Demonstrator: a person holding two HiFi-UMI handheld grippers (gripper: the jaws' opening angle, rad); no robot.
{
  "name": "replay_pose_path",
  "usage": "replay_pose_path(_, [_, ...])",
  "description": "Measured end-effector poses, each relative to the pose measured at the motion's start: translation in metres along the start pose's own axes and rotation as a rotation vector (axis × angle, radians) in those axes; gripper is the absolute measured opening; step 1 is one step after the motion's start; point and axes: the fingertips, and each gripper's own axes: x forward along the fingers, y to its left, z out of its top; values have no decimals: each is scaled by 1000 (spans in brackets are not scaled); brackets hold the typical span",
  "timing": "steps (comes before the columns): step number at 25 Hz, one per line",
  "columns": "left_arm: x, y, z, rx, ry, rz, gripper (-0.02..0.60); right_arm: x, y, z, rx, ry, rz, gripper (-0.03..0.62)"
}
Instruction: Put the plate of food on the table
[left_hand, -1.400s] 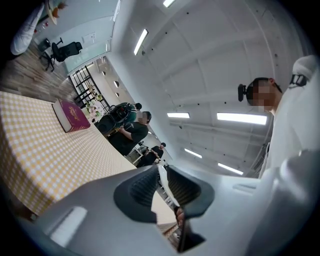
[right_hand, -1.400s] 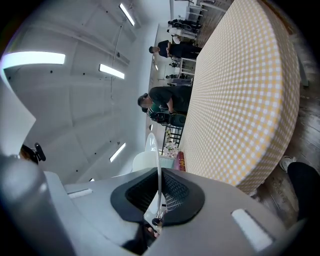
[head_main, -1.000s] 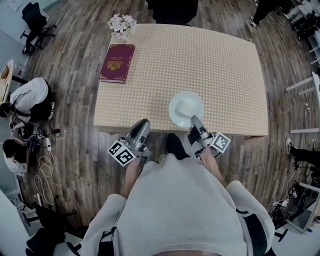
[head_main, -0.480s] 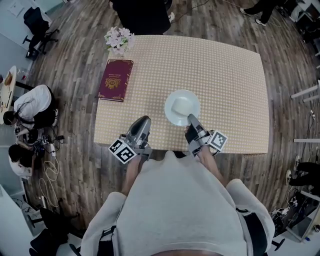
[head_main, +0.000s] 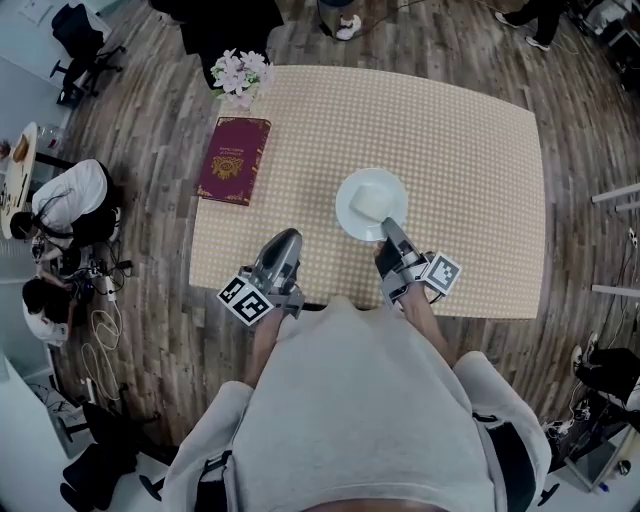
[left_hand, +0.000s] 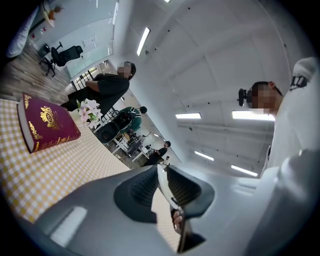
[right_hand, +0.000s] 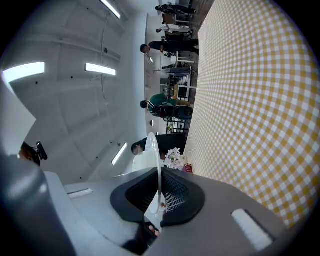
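**Right gripper**. Narrow, clamped on the near rim of the plate. Rim seen edge-on between the ribbed pads in the right gripper view; nothing else in the grip. Pointing level, just inside the near edge of the table, right of its middle.

**Plate.** White, round, bearing a pale block of food. Above the table, inboard of its near edge and right of its centre. Probably not yet resting on the checked cloth: a gap shows between plate and cloth in the right gripper view.

**Change over the last second.** Formerly at the table's near edge, rim almost level with it. Now carried further in, with cloth visible on every side. Grip unchanged throughout.

**Bearing on the task.** Carry judged almost complete. Remaining: lower the plate flat onto the table, open the jaws, draw back towards the near edge. Some risk of tipping the food, with the plate pinched at one rim only.

**Left gripper**. Jaws drawn together, a mere sliver between them, nothing held. Now over the table's near edge, left of its middle, after coming in from just off that edge. No part in the carry.

**Also on the table.** Burgundy book near the left edge. Pale flowers at the far left corner.

**Off the table.** People seated on the wood floor beyond the left side.
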Motion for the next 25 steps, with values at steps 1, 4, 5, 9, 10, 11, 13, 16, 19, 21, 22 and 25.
replay_pose_path(1, [2, 3, 2, -1, 1, -2, 51, 3, -1, 1, 0, 0, -3, 12])
replay_pose_path(4, [6, 4, 6, -9, 8, -9, 52, 5, 2, 0, 9, -6, -15, 12])
replay_pose_path(5, [7, 4, 7, -12, 10, -8, 52, 4, 3, 0, 12, -7, -18, 12])
replay_pose_path(9, [7, 9, 8, -30, 26, 2, 52, 7, 3, -2, 20, -2, -39, 12])
replay_pose_path(10, [6, 12, 7, -36, 33, 6, 52, 7, 0, -3, 20, 0, -46, 12])
replay_pose_path(11, [4, 15, 6, -41, 39, 11, 52, 9, -2, -4, 21, 2, -53, 12])
replay_pose_path(13, [0, 26, 4, -54, 51, 27, 52, 16, -8, -8, 28, 9, -61, 12])
replay_pose_path(16, [-6, 43, -1, -80, 65, 52, 52, 25, -21, -18, 38, 27, -81, 12])
replay_pose_path(19, [-9, 57, -6, -107, 84, 67, 52, 30, -34, -27, 46, 44, -107, 12])
replay_pose_path(21, [-9, 65, -11, -126, 98, 72, 52, 33, -43, -32, 52, 54, -127, 12])
replay_pose_path(22, [-8, 68, -13, -136, 104, 72, 52, 34, -48, -35, 56, 59, -136, 12])
replay_pose_path(25, [-7, 76, -20, -160, 125, 74, 51, 36, -59, -41, 72, 65, -163, 12])
